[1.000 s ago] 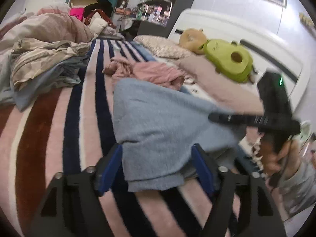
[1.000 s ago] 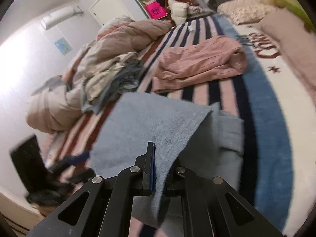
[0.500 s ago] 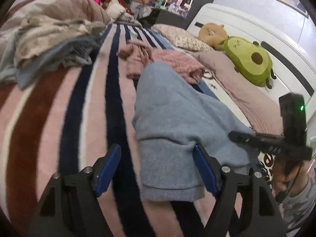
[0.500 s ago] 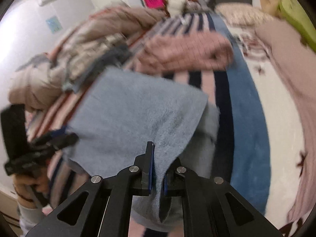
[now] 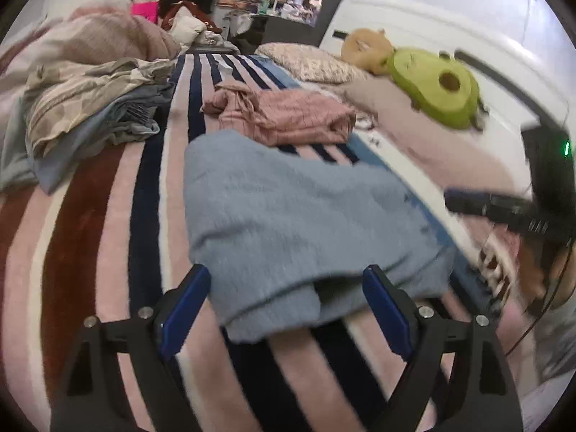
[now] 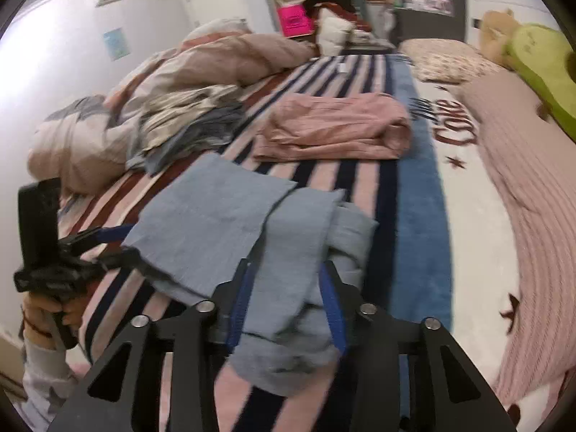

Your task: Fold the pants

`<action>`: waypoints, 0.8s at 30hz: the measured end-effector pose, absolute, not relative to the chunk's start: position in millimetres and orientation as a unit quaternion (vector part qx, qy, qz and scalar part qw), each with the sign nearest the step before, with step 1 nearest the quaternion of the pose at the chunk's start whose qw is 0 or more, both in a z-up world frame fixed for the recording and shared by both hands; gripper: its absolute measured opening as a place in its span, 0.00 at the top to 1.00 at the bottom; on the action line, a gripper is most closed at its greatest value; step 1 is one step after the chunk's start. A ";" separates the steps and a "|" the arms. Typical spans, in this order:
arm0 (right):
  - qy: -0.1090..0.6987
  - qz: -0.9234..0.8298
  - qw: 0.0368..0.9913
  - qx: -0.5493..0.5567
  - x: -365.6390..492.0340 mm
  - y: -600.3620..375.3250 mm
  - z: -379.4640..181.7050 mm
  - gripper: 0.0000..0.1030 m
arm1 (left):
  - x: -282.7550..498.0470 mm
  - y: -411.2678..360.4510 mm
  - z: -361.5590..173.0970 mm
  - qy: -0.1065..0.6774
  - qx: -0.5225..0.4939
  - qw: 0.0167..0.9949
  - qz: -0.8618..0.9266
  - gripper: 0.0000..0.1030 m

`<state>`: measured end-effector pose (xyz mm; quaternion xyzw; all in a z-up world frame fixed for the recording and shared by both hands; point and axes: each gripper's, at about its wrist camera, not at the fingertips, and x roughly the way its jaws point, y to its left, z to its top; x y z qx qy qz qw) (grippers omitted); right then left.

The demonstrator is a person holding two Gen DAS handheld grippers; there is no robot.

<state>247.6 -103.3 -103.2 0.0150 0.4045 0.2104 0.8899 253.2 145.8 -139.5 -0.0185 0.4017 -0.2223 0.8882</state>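
The pants (image 5: 295, 223) lie folded in a blue heap on my striped blanket (image 5: 108, 237), near a pink garment (image 5: 288, 117). My left gripper (image 5: 284, 309) is spread wide, its fingers either side of the pants' near edge, holding nothing. My right gripper (image 6: 288, 302) is parted, cloth loose between its fingers.

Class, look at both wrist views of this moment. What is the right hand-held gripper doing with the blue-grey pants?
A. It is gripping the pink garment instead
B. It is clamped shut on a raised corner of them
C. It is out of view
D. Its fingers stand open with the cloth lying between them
D: in the right wrist view the right hand-held gripper has its fingers apart, with the blue-grey pants lying slack between them.
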 end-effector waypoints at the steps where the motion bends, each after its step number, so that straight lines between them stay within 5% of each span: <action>1: 0.406 0.216 0.888 0.006 248.7 -95.7 -104.6 0.61 | 251.8 143.6 -143.1 0.405 -0.007 0.889 -0.214 0.18; 12: 0.451 0.235 0.861 0.007 273.1 -56.5 -145.8 0.59 | 256.3 200.7 -160.0 0.387 -0.097 0.911 -0.106 0.23; 24: 0.460 0.230 0.857 0.010 267.6 -64.8 -153.3 0.59 | 245.9 204.2 -156.0 0.388 -0.062 0.916 -0.080 0.23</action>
